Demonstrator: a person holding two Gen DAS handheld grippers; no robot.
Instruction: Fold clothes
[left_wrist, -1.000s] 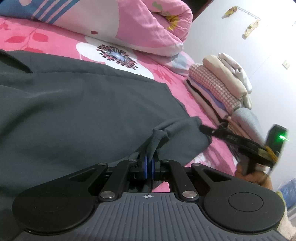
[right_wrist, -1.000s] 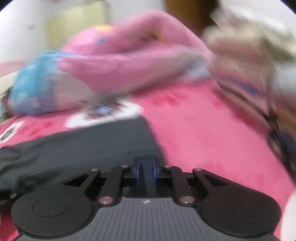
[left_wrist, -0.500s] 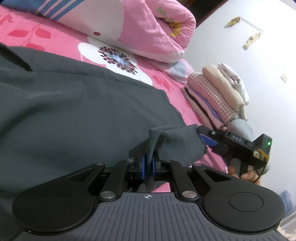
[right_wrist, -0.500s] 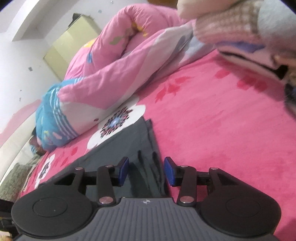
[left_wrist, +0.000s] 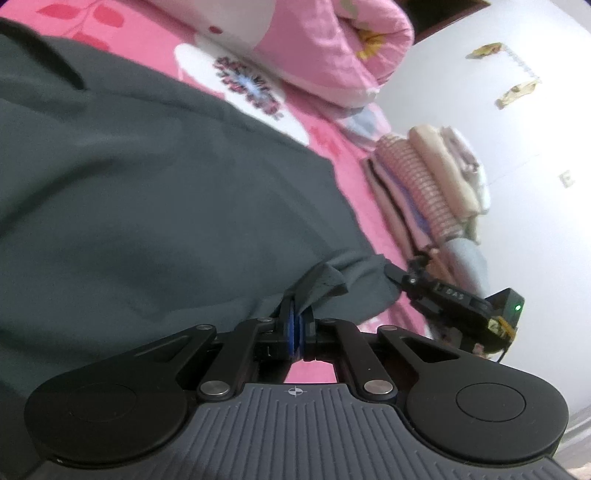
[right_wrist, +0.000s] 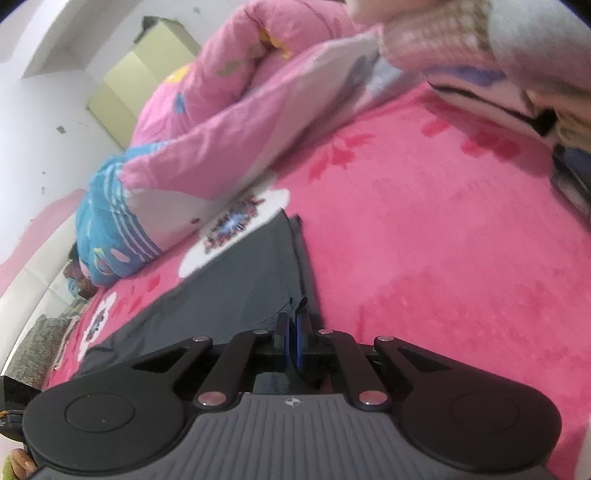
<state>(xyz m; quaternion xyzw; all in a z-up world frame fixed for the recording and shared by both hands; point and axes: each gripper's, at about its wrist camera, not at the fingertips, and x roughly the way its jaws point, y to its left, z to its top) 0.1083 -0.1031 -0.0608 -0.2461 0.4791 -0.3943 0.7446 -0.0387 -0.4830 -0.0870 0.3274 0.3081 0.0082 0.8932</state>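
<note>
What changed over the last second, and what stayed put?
The right hand-held gripper came in to the dark grey garment, and its jaws have just been closing onto the hem, which they now pinch. The left hand-held gripper stays clamped on its fold. The folded stack and pink quilt are unchanged.

left hand-held gripper (left_wrist: 295, 328): angled down, blue pads (left_wrist: 291, 332) clamped tight, fold of dark grey garment (left_wrist: 147, 192) pinched between. right hand-held gripper (right_wrist: 291, 341): angled down too, jaws just snapped closed, pads pressed on same garment's edge. right one visible from left cam, tip at garment corner.
</note>
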